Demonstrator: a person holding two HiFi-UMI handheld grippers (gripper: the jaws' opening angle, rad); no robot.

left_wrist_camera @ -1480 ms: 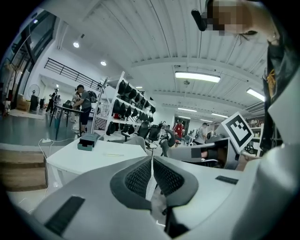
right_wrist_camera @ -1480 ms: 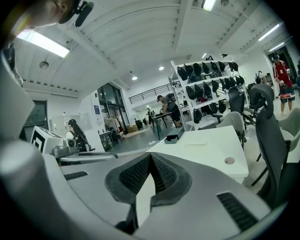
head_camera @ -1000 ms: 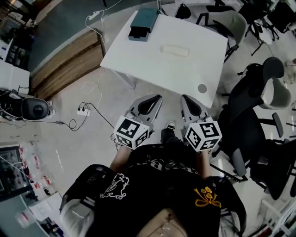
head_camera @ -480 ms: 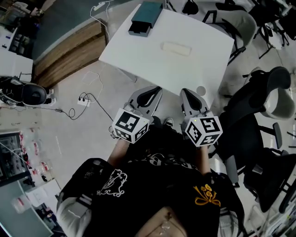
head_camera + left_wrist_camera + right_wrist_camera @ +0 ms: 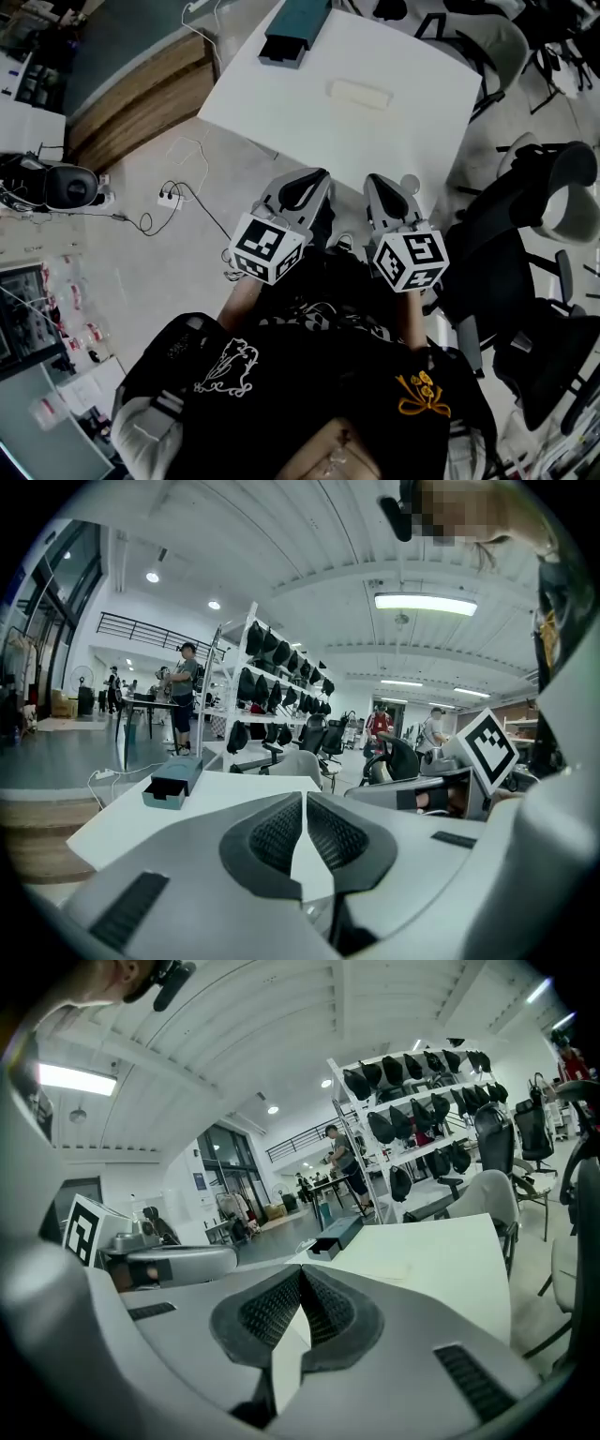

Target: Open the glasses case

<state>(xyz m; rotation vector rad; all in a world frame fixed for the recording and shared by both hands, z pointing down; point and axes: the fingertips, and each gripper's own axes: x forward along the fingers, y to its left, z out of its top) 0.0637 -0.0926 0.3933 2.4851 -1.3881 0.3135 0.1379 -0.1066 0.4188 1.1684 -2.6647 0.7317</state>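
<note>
- Grey left gripper and right gripper sit nearest, side by side, short of the table's near edge; both pairs of jaws are clenched together with nothing between them
- White table lies ahead; the glasses case, pale and closed, rests flat near its middle, well apart from both grippers
- Teal box stands at the far edge, beyond the case
- Progress: none visible; case untouched, lid down; approach, steadying grip and lid lift all appear to remain
</note>
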